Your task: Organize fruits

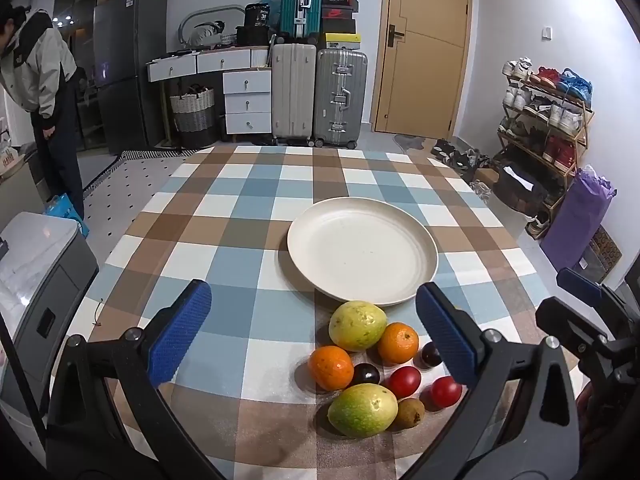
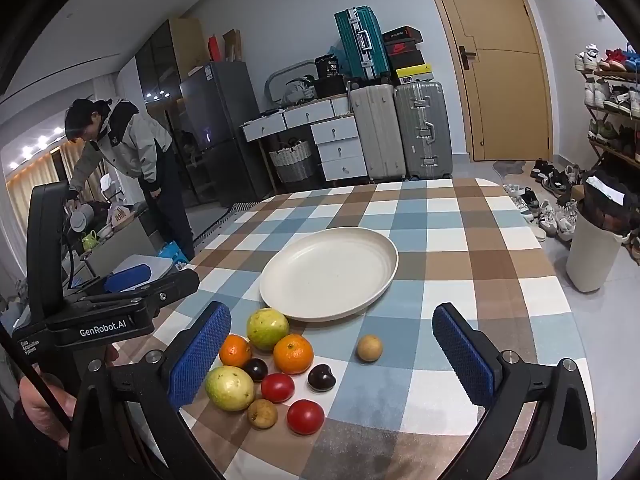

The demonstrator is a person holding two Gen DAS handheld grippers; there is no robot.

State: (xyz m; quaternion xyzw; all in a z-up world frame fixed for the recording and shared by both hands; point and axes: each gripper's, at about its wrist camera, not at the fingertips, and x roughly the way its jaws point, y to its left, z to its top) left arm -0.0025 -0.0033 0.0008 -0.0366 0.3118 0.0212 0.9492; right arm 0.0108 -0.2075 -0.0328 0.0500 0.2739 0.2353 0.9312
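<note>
While both grippers hang wide open and empty over the near edge of the table (image 2: 500,248), nothing has been picked, so the step in hand looks like the first grab. Your left gripper (image 1: 314,332) has its blue pads spread either side of the fruit pile; your right gripper (image 2: 332,356) frames the same pile from the other side, with its left pad (image 2: 198,354) close to the near guava (image 2: 229,388).

The fruits sit bunched just before the plate (image 2: 360,292), touching or nearly touching: far guava (image 2: 267,328), two oranges (image 2: 293,353), two dark plums (image 2: 321,377), two tomatoes (image 2: 305,416), a small brown fruit (image 2: 262,413). A second brown fruit (image 2: 369,347) lies apart on the right. The plate is bare.

Advice: start with an outlier. The lone brown fruit is free on all sides, easy for the right gripper. In the pile, take outer pieces first, likely the near tomato or a guava, so a pad does not knock neighbours rolling. Round fruit will roll; come down centred, pads on opposite sides, and close gently, tomatoes especially. Keep the two grippers from crowding one fruit. Set each piece well inside the rim.
</note>
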